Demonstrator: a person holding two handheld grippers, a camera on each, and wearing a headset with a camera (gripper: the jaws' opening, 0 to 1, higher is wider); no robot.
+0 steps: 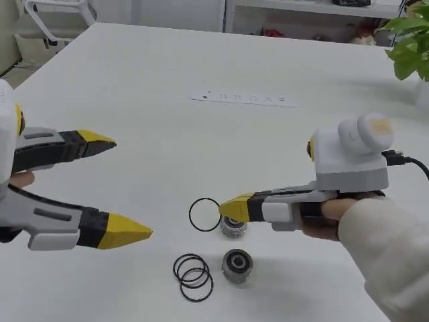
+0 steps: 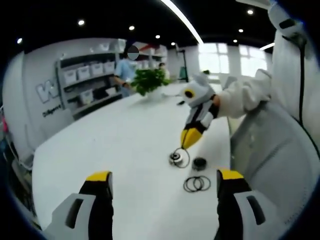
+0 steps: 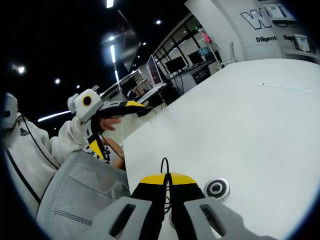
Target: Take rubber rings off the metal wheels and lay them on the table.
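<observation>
My right gripper (image 1: pixel 225 206) is shut on a thin black rubber ring (image 1: pixel 204 215), which hangs from its yellow tips just above the white table. In the right gripper view that ring (image 3: pixel 164 169) rises as a loop from between the shut jaws. Directly under the tips lies a bare metal wheel (image 1: pixel 233 227). A second wheel (image 1: pixel 237 264), dark around its rim, lies nearer to me. Three loose rubber rings (image 1: pixel 193 276) lie overlapped to its left. My left gripper (image 1: pixel 132 188) hovers open at the left, holding nothing, well apart from the wheels; its jaws frame the rings (image 2: pixel 196 183).
A white paper strip (image 1: pixel 244 98) lies mid-table beyond the work. A potted plant (image 1: pixel 409 47) stands at the far right corner. A person's sleeve (image 1: pixel 389 255) comes in behind the right gripper. Shelves and a person (image 2: pixel 125 70) stand past the table.
</observation>
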